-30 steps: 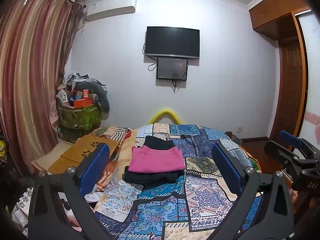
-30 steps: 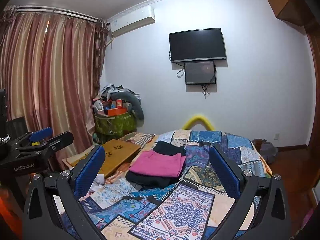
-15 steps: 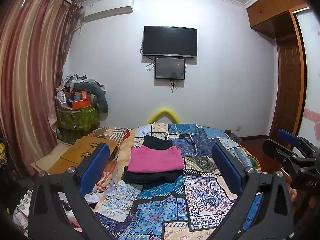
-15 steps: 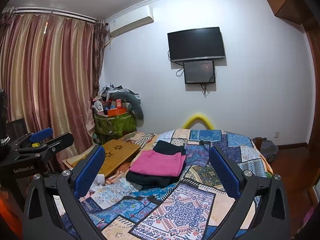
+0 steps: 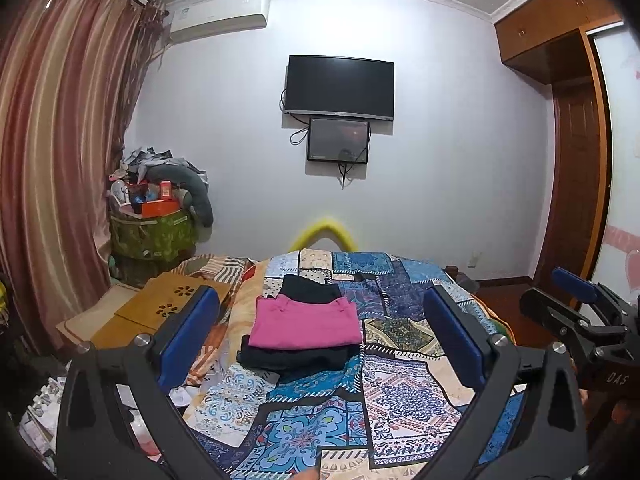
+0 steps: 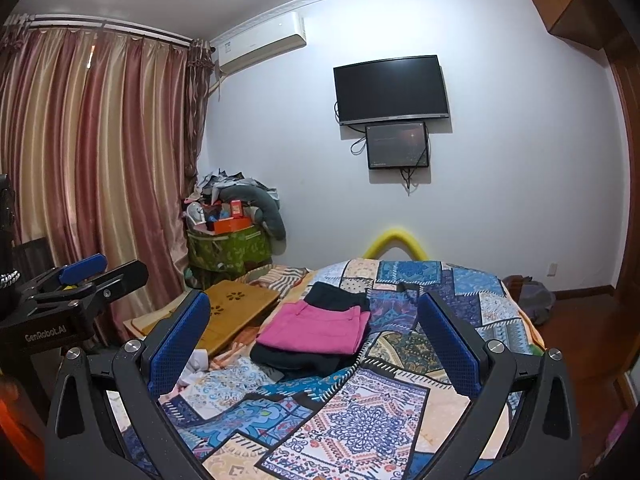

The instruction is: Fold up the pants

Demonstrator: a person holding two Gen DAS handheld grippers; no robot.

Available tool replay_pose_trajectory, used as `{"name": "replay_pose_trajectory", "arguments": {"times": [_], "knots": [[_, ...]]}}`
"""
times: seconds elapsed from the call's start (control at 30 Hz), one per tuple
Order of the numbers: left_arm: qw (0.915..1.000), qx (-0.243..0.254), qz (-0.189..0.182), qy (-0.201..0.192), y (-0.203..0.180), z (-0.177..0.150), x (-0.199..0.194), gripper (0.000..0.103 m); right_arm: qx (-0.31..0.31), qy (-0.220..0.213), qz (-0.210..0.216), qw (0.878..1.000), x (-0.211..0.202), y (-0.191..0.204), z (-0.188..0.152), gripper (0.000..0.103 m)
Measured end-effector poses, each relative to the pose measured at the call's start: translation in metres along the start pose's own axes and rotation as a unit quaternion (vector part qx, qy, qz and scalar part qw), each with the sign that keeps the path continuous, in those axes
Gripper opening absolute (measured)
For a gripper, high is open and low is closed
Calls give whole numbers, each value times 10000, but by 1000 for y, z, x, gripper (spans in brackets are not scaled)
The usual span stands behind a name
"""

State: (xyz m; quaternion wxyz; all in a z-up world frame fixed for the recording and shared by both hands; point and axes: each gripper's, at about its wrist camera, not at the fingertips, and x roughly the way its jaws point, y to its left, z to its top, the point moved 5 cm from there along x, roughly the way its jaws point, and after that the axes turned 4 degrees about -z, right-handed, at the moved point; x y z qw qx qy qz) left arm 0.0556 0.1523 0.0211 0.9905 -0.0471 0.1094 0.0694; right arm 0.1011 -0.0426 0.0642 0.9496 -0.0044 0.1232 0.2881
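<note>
Folded pink pants [image 5: 306, 323] [image 6: 316, 330] lie on top of folded black pants [image 5: 294, 358] [image 6: 296, 360] on the patchwork bedspread [image 5: 404, 392] [image 6: 360, 420]. A second black folded garment [image 5: 310, 290] [image 6: 338, 296] lies just behind them. My left gripper [image 5: 320, 338] is open and held above the bed's near end, well short of the stack, with nothing between its blue pads [image 5: 188, 332]. Likewise open and empty, my right gripper [image 6: 314, 344] hovers to the right; it shows at the left wrist view's right edge [image 5: 576, 300].
A wooden lap table [image 5: 160, 308] [image 6: 236, 308] lies left of the bed, with a cluttered green basket [image 5: 150, 236] [image 6: 228, 248] behind it. Curtains [image 6: 92, 160] hang on the left. A television [image 5: 340, 84] is mounted on the far wall, a wardrobe [image 5: 576, 160] stands right.
Both wrist views have shifted only slightly. The clothes stack has not moved and both grippers stay open.
</note>
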Motion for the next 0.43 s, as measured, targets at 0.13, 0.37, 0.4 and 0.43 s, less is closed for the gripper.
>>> {"name": "replay_pose_trajectory", "arguments": {"times": [0.13, 0.37, 0.4, 0.43], "knots": [[9999, -29, -70, 76, 1, -1, 3, 103, 13, -2, -1, 10000, 0, 0, 0, 103], [9997, 61, -103, 197, -2, -6, 10, 103, 58, 42, -6, 10000, 2, -3, -1, 103], [9997, 60, -111, 216, -2, -7, 12, 103, 66, 51, -9, 10000, 3, -3, -1, 103], [9997, 58, -115, 229, -2, -7, 13, 103, 69, 56, -14, 10000, 4, -4, -1, 103]]}}
